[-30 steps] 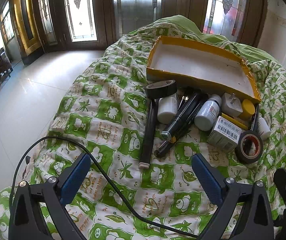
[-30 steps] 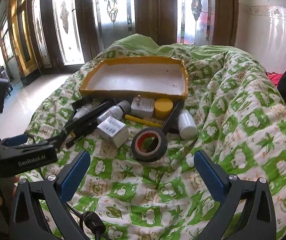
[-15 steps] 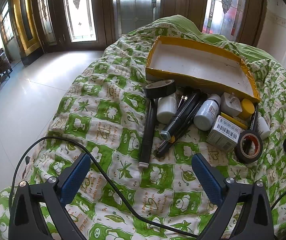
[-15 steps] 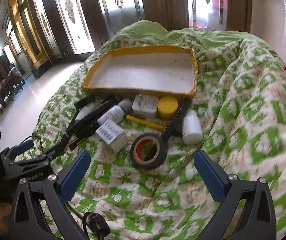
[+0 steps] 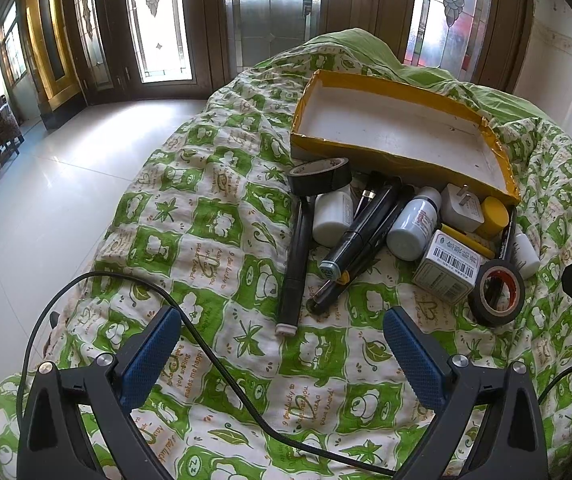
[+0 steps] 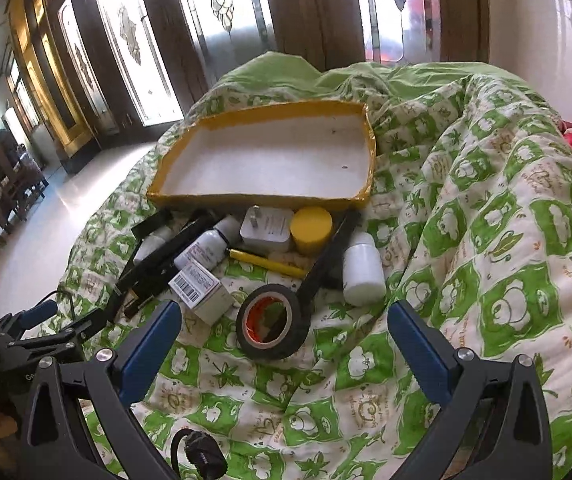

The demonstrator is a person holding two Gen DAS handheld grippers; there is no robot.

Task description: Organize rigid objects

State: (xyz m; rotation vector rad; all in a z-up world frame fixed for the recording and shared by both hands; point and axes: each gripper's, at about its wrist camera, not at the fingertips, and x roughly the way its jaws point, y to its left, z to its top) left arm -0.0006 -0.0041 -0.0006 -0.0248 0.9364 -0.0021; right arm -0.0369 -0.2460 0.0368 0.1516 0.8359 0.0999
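Green-and-white quilt (image 5: 213, 216) over a mound; everything sits on it.

Yellow-rimmed tray (image 5: 400, 128), white floor, bare inside, at the far side. Long axis runs left-right across the quilt, open face up.

Clutter lies packed against the tray's near wall. Long black stick (image 5: 296, 264), leftmost, long axis near-far, white tip toward the near side. Black markers (image 5: 360, 226) beside it, slanted, caps pointing near-left. Roll of black tape (image 5: 320, 176) at the far-left, on its side, leaning on the tray wall. Second tape roll (image 6: 271, 322) nearest, orange core, hole facing up and toward the camera. White box (image 6: 201, 286) with barcode just left of it. White bottle (image 6: 362, 268) to the right, lying down, neck pointing far. Grey bottle (image 5: 414, 224), white plug (image 6: 265, 228), yellow cap (image 6: 310, 228), yellow pencil (image 6: 265, 262) between them.

Left gripper (image 5: 281, 348): fingers spread wide, nothing between them, hovering near the stick's white tip. Right gripper (image 6: 281, 340): fingers likewise spread and empty, straddling the orange-core roll from the near side.

Versus a second ago: right gripper is closer and lower over the pile, the roll now sitting between its fingertips in view. Left view barely changed. No item has shifted.
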